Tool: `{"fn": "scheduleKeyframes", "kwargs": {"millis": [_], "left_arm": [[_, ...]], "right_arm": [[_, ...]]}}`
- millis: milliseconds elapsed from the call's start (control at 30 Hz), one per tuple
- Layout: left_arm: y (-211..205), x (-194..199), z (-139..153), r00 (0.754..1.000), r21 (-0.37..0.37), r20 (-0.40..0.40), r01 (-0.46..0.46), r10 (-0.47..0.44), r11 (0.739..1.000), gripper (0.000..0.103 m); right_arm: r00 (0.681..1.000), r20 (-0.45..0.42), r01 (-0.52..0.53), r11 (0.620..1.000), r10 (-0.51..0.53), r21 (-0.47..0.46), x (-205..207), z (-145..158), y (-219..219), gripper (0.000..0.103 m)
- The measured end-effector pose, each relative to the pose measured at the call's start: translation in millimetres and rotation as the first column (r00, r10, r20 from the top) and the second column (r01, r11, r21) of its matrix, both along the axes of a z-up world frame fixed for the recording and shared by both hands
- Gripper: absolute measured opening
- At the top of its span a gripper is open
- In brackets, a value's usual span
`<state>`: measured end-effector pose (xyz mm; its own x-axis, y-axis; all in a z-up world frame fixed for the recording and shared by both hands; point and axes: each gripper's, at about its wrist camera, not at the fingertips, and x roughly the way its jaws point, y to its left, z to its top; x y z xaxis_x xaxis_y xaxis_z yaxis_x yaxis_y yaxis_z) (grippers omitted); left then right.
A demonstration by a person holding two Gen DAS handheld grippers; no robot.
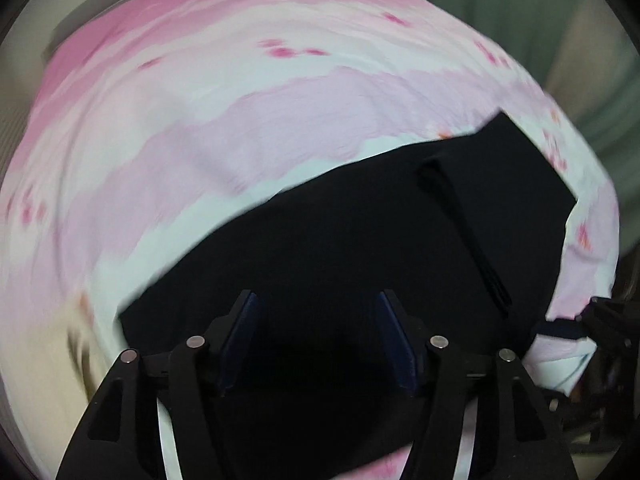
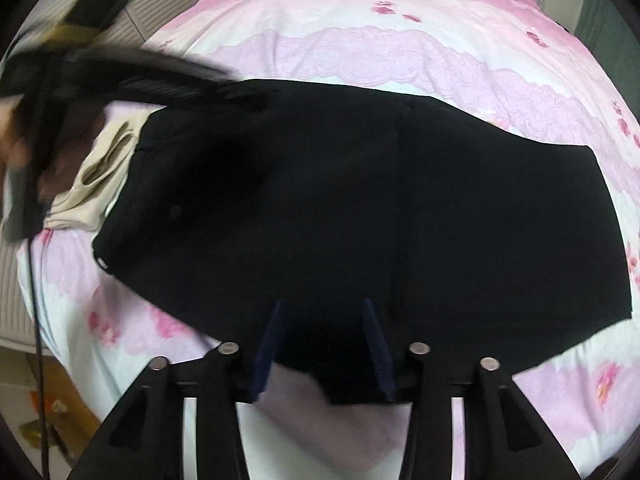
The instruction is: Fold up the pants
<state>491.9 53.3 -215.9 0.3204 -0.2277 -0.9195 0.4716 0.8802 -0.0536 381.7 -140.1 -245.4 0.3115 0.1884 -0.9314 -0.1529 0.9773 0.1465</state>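
Note:
The black pants point(image 2: 360, 208) lie folded flat on a pink and white floral bedsheet point(image 2: 360, 52). In the left wrist view the pants point(image 1: 360, 240) fill the lower middle, with a dark seam or pocket line running down the right. My left gripper point(image 1: 316, 300) is open, its blue pads wide apart above the black cloth. My right gripper point(image 2: 324, 308) is open over the near edge of the pants, and nothing is pinched between its pads. The left gripper also shows blurred at the upper left of the right wrist view point(image 2: 132, 76).
A beige cloth point(image 2: 100, 176) lies on the bed beside the left end of the pants. The bed edge and a white slatted panel point(image 2: 12, 280) are at the left. Green curtains point(image 1: 520, 8) hang beyond the bed. The sheet point(image 1: 240, 120) stretches away beyond the pants.

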Motion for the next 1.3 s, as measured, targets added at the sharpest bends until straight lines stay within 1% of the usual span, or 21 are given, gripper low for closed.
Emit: {"fn": "scheduleKeyframes", "kwargs": {"millis": [33,100,200,267,400,467,533,667,733,800,867,933,1000,1033,1067,1100,1133,1167,1200,1233,1300], "left_arm": [[19.4,-12.3,3.1,0.999,-0.019,0.000,-0.051,0.051,0.998,0.066],[51.5,-35.0,6.8,0.991,-0.057,-0.011,-0.135,0.134,0.989,0.067],[95.3,-74.7,8.8,0.965,-0.101,-0.040,-0.264,0.261,0.959,0.072],[119.6,-101.0,3.6,0.939,-0.120,-0.064,-0.343,0.338,0.931,0.077],[150.1,-141.1,-14.9,0.890,-0.161,-0.127,-0.455,0.439,0.876,0.077],[160.4,-154.3,-24.4,0.865,-0.204,-0.156,-0.501,0.477,0.841,0.077],[170.8,-166.8,-35.9,0.844,-0.274,-0.193,-0.536,0.501,0.798,0.077],[183.4,-170.7,-54.1,0.804,-0.360,-0.222,-0.594,0.552,0.720,0.076],[187.3,-164.0,-65.7,0.776,-0.385,-0.251,-0.628,0.578,0.676,0.076],[191.6,-157.4,-81.7,0.749,-0.419,-0.292,-0.660,0.596,0.624,0.076],[192.2,-150.8,-94.7,0.735,-0.442,-0.326,-0.674,0.595,0.592,0.076],[191.3,-142.4,-107.6,0.724,-0.446,-0.346,-0.687,0.597,0.574,0.076],[191.6,-134.9,-122.0,0.710,-0.454,-0.380,-0.702,0.593,0.549,0.076],[192.7,-131.7,-128.9,0.702,-0.465,-0.406,-0.710,0.586,0.528,0.075],[193.6,-129.0,-134.1,0.693,-0.480,-0.433,-0.718,0.576,0.504,0.071],[194.3,-127.1,-137.0,0.689,-0.493,-0.452,-0.722,0.566,0.486,0.068],[194.3,-124.6,-137.8,0.690,-0.502,-0.464,-0.722,0.556,0.477,0.060],[193.4,-122.5,-135.2,0.694,-0.507,-0.469,-0.718,0.546,0.477,0.051],[192.1,-121.6,-128.5,0.704,-0.514,-0.459,-0.708,0.543,0.484,0.051],[190.4,-122.4,-116.6,0.725,-0.537,-0.434,-0.684,0.534,0.493,0.050],[188.0,-126.2,-95.2,0.761,-0.594,-0.395,-0.639,0.516,0.488,0.050]], "right_arm": [[1.000,-0.001,0.001,1.000,-0.001,0.008,-2.1,3.4,-0.3,0.057],[1.000,0.003,-0.004,1.000,0.004,0.004,-8.7,10.6,3.1,0.060],[1.000,0.013,-0.026,0.999,0.027,-0.025,-17.4,24.7,14.7,0.063],[0.999,0.020,-0.039,0.998,0.040,-0.042,-18.7,31.1,22.4,0.067],[0.999,0.028,-0.039,0.999,0.040,-0.030,-13.7,41.5,36.2,0.070],[0.998,0.027,-0.062,0.998,0.063,-0.032,-12.1,43.6,46.1,0.070],[0.995,0.029,-0.097,0.994,0.099,-0.057,-11.5,43.8,58.7,0.070],[0.988,0.017,-0.153,0.986,0.155,-0.072,-13.4,38.4,83.1,0.070],[0.985,0.005,-0.174,0.982,0.175,-0.079,-11.8,34.0,91.3,0.070],[0.982,-0.007,-0.187,0.978,0.187,-0.090,-10.5,28.0,97.9,0.070],[0.981,-0.020,-0.194,0.977,0.193,-0.091,-9.4,23.3,102.5,0.070],[0.980,-0.028,-0.198,0.976,0.196,-0.094,-9.1,20.7,103.9,0.070],[0.979,-0.033,-0.202,0.974,0.200,-0.100,-9.6,18.9,105.6,0.070],[0.978,-0.035,-0.207,0.973,0.204,-0.102,-9.5,17.4,106.7,0.070],[0.978,-0.037,-0.208,0.973,0.206,-0.104,-9.6,16.4,107.6,0.070],[0.977,-0.039,-0.212,0.971,0.209,-0.109,-10.0,15.1,108.0,0.070],[0.977,-0.040,-0.213,0.971,0.209,-0.112,-9.7,13.9,108.6,0.070],[0.977,-0.044,-0.214,0.970,0.210,-0.115,-9.9,12.9,108.4,0.070],[0.976,-0.047,-0.215,0.970,0.211,-0.115,-10.1,12.3,107.9,0.070],[0.976,-0.048,-0.215,0.970,0.210,-0.115,-10.2,12.1,107.4,0.070],[0.975,-0.053,-0.219,0.969,0.214,-0.117,-11.1,13.1,105.3,0.070]]}}
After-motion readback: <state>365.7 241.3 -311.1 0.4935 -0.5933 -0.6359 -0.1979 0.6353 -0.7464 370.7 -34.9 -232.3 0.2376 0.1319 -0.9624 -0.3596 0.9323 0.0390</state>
